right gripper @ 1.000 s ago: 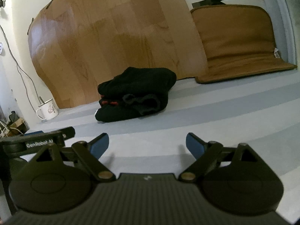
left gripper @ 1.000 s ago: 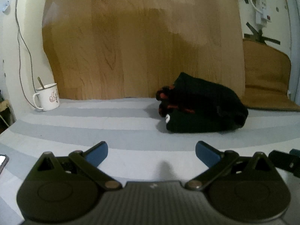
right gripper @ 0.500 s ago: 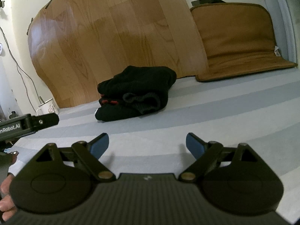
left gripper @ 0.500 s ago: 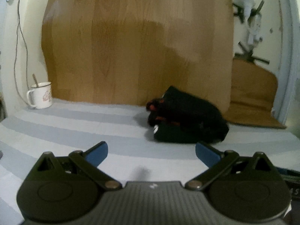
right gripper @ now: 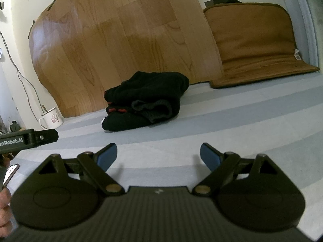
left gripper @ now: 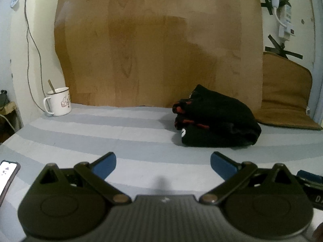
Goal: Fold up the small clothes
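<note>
lying on the grey-and-white striped sheet [left gripper: 84, 133], the folded bundle of black clothes with red trim [left gripper: 216, 125] sits ahead of both tongs and touches neither. from the left gripper [left gripper: 163, 164] the bundle is ahead and off to the right, past the right blue finger pad [left gripper: 221, 162], with a bare band of striped sheet between pad and cloth. this gripper's jaws stand wide apart with nothing between them but sheet. from the right gripper [right gripper: 158, 156] the same bundle is ahead and a little to the left, above the left blue finger pad [right gripper: 108, 155], again well clear of the tips. its jaws are also spread wide and hold nothing.

in the right wrist view the black body of the left gripper pokes in from the left edge, level with the bundle's near side, and a person's hand [right gripper: 5, 213] shows at the lower left corner. a white enamel mug with a spoon in it [left gripper: 58, 101] stands far ahead to the left of both tongs, against the wood-grain vinyl sheet taped to the wall [left gripper: 157, 46]. a brown padded cushion mat [right gripper: 254, 46] leans behind and to the right of the bundle. a phone with a lit screen [left gripper: 7, 174] lies on the sheet just left of the left gripper.
</note>
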`<state>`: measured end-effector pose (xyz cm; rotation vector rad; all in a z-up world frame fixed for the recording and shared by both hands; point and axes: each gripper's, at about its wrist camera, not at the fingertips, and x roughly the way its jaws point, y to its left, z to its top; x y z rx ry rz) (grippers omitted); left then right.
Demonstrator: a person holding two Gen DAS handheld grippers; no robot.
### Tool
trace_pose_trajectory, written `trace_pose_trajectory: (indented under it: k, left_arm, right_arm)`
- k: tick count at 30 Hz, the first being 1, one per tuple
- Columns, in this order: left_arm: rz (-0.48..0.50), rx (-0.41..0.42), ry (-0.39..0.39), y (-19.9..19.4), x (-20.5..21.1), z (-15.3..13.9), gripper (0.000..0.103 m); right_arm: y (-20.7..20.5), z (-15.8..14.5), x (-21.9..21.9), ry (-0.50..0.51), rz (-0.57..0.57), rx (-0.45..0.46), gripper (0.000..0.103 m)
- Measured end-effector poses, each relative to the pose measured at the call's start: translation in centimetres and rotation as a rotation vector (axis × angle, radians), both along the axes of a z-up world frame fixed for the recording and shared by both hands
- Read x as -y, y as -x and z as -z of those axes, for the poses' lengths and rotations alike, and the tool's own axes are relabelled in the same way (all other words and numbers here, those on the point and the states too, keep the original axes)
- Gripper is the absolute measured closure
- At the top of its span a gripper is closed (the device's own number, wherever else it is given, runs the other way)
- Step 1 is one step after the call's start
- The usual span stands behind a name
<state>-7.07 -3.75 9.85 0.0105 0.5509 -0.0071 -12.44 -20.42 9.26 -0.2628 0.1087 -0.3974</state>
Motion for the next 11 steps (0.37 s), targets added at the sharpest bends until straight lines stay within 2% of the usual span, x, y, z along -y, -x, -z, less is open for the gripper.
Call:
trace_pose_trajectory:
  k: [11]
  left_arm:
    - [0.038,-0.037,0.0,-0.05,0.57,0.42,0.0]
  right_arm:
    - [0.01,-0.06,0.0,-0.001,0.0,0.0,0.012]
